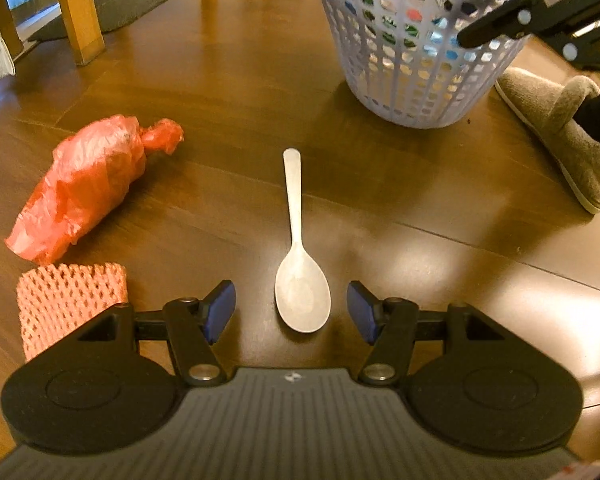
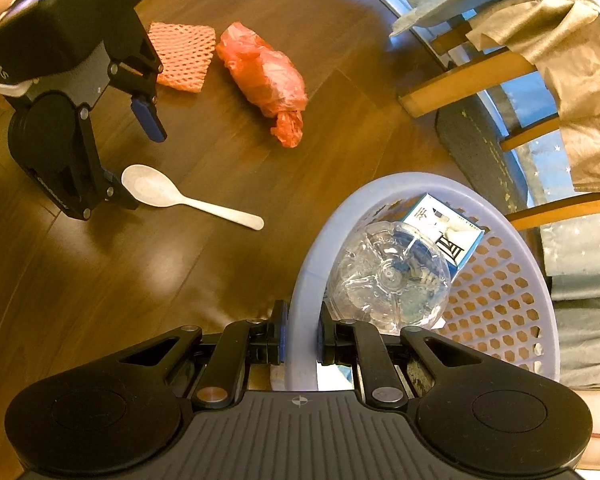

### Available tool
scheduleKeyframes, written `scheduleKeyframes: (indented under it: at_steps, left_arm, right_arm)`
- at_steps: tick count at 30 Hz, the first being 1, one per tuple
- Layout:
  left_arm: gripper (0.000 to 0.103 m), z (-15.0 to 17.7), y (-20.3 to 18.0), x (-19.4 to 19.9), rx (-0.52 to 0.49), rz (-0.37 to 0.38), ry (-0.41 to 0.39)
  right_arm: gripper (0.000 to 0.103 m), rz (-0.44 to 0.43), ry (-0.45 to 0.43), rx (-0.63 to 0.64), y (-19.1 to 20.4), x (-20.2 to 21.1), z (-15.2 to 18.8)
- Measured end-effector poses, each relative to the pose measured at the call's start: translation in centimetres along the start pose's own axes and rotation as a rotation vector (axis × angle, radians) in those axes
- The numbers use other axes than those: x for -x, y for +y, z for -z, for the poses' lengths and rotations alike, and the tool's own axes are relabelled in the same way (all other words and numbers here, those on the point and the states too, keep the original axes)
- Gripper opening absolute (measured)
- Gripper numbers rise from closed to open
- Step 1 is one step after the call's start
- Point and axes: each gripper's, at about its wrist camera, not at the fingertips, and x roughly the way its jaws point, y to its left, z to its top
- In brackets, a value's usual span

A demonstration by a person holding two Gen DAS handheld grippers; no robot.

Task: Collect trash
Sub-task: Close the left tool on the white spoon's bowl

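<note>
Left wrist view: left gripper point(image 1: 291, 312) open, pads either side of the pale plastic spoon's point(image 1: 300, 264) bowl, not touching. Best to close low across the bowl, squarely. Spoon lies flat on the brown wood floor point(image 1: 228, 80), matte white. Right gripper point(image 2: 300, 340) clamps the lavender perforated plastic basket's point(image 2: 306, 264) rim.

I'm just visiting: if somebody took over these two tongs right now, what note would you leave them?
Left tongs: open, low over the white spoon, its bowl between the pads, not gripped.
Right tongs: shut on the basket rim.
Done: clear bottle and small carton are in the basket.
Left on the floor: spoon, red plastic bag, pink foam net.
</note>
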Motion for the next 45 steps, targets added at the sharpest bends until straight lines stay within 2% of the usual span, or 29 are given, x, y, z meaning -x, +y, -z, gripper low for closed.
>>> scheduleKeyframes:
  at_steps: [9, 14, 23, 28, 45]
  left_arm:
    - [0.048, 0.0, -0.2, -1.4, 0.005, -0.003, 0.019]
    - [0.038, -0.2, -0.3, -1.8, -0.005, -0.006, 0.017]
    - [0.032, -0.3, -0.2, -2.1, 0.016, -0.002, 0.029]
    - [0.029, -0.3, 0.2, -2.1, 0.05, 0.012, 0.028]
    - [0.027, -0.2, 0.4, -1.2, 0.043, 0.031, 0.03]
  right_arm:
    - [0.01, 0.0, -0.004, 0.006, 0.0, 0.0, 0.1]
    - [0.01, -0.001, -0.004, 0.001, 0.0, 0.1, 0.1]
    - [0.01, -0.003, -0.007, -0.002, -0.1, 0.0, 0.2]
    - [0.01, -0.004, -0.006, -0.002, -0.1, 0.0, 0.2]
    - [0.01, -0.005, -0.006, -0.001, -0.1, 0.1, 0.1]
